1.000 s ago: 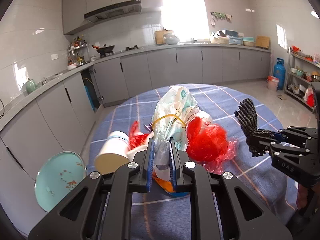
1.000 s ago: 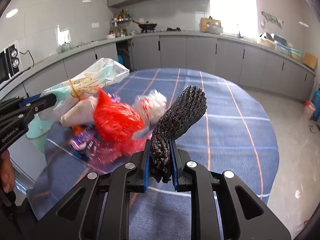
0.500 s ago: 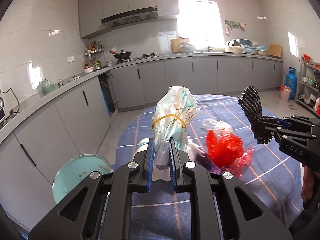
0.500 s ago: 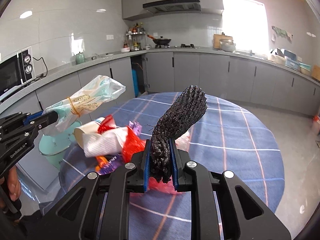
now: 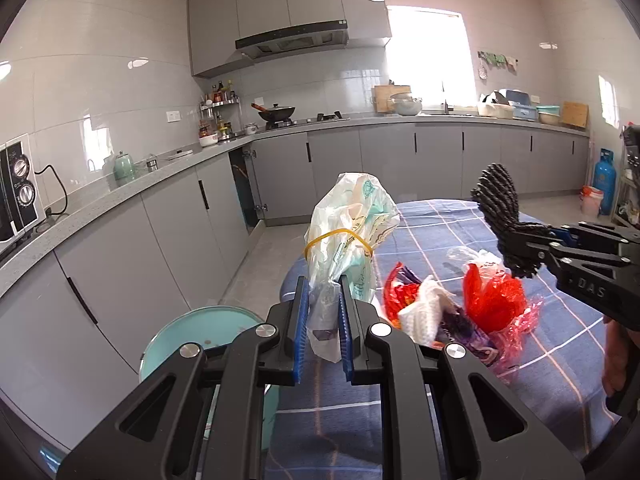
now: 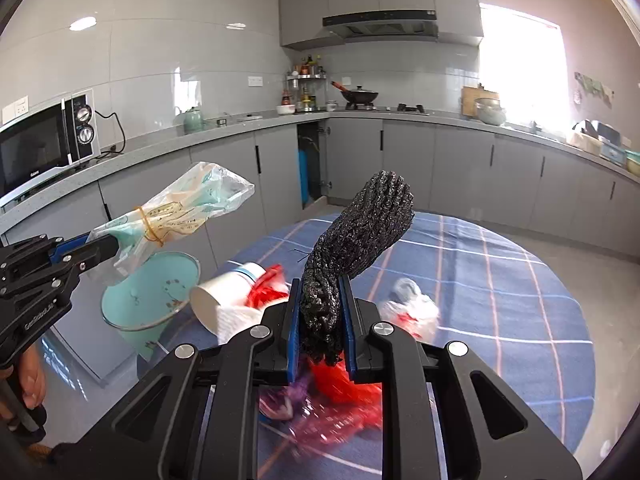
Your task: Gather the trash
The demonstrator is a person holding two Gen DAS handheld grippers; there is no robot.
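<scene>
My left gripper is shut on a white-green plastic bag tied with a yellow rubber band, held up above the table edge; the bag also shows in the right wrist view. My right gripper is shut on a black foam net, seen in the left wrist view above the trash pile. On the blue checked table lie a red plastic bag, a white tissue, a paper cup and purple wrappers.
A teal trash bin stands on the floor left of the table, below the held bag; it also shows in the right wrist view. Grey cabinets and a counter run behind. A blue gas cylinder stands far right.
Both grippers have risen and pulled back from the pile, each keeping its hold. The left one has shifted left with the bag, toward the teal bin.
</scene>
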